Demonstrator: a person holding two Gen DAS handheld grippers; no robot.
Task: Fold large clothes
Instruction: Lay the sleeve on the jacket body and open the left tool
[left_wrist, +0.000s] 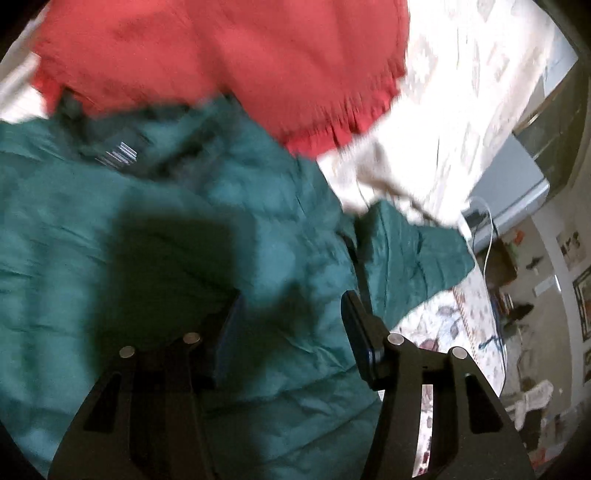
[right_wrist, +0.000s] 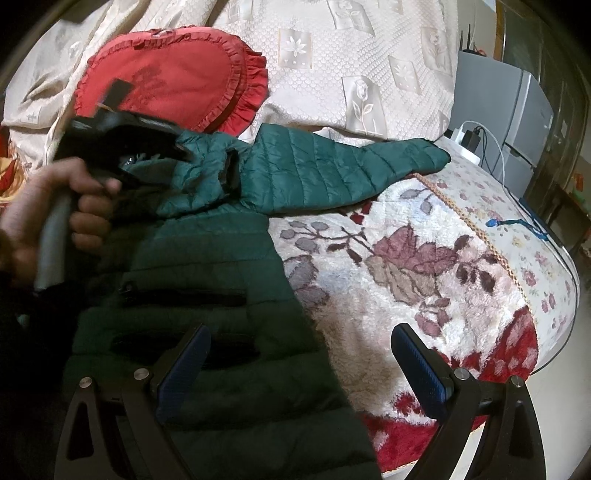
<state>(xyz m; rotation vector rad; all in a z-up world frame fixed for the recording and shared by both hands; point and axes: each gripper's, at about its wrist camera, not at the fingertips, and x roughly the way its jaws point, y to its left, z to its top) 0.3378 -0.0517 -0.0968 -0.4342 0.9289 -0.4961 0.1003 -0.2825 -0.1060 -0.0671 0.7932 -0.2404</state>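
A dark green quilted jacket (right_wrist: 207, 258) lies on a floral blanket (right_wrist: 406, 258), one sleeve (right_wrist: 332, 166) stretched out to the right. My right gripper (right_wrist: 299, 332) is open and wide over the jacket's right edge, its left finger above the fabric and its right finger above the blanket. A person's hand (right_wrist: 55, 199) holds my left gripper (right_wrist: 177, 146) by the collar and shoulder. In the blurred left wrist view, that left gripper (left_wrist: 291, 299) hovers over the jacket (left_wrist: 147, 206). Its jaws are apart with no fabric pinched between the pads.
A red frilled heart-shaped cushion (right_wrist: 173, 81) (left_wrist: 221, 55) rests just behind the jacket against a cream patterned cover (right_wrist: 332, 74). Chargers with white cables (right_wrist: 465, 136) sit at the far right corner. The blanket's edge (right_wrist: 554, 295) drops off to the right, beside a grey cabinet (right_wrist: 517, 103).
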